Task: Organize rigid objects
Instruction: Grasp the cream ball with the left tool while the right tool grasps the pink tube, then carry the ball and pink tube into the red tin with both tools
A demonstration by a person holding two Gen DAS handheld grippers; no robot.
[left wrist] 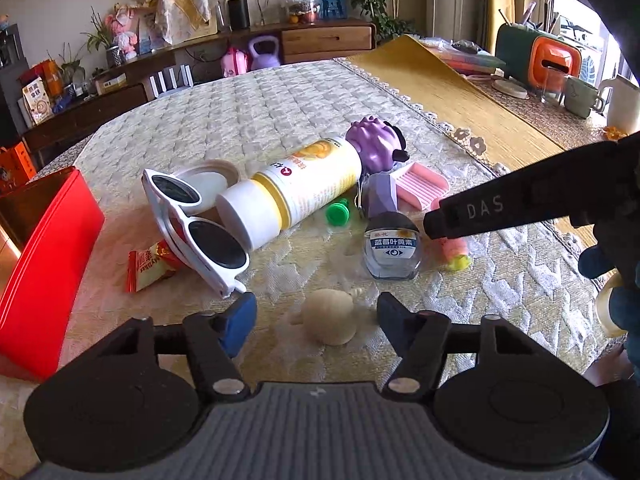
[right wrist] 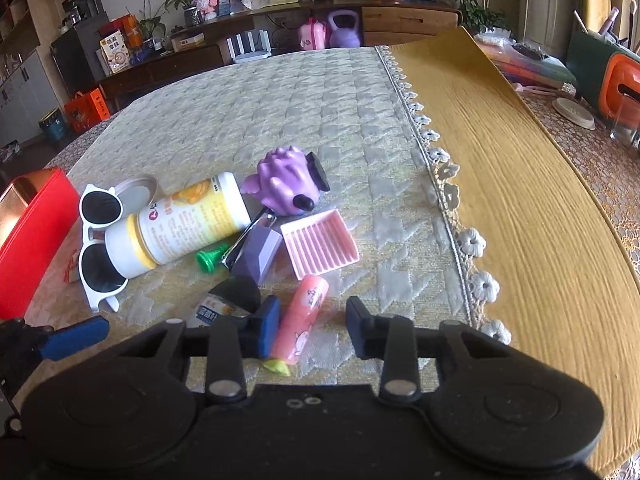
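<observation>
A pile of small objects lies on the quilted table. White sunglasses point(left wrist: 196, 226), a white and yellow bottle point(left wrist: 296, 192) on its side, a purple toy point(left wrist: 374, 146), a pink ridged tray point(left wrist: 420, 186), a green cap point(left wrist: 338, 212) and a small clear bottle point(left wrist: 392, 250) are there. A cream wooden piece point(left wrist: 330, 316) lies between the jaws of my open left gripper point(left wrist: 316, 316). My right gripper point(right wrist: 312, 326) is open, with a pink tube point(right wrist: 302, 322) lying between its fingers. A red box point(left wrist: 44, 264) stands at the left.
A red snack packet point(left wrist: 150, 266) lies by the sunglasses. A round white lid point(left wrist: 212, 178) sits behind them. A yellow cloth with a lace edge point(right wrist: 512, 184) covers the table's right side. Mugs, a glass and an orange and green holder point(left wrist: 552, 64) stand at the far right.
</observation>
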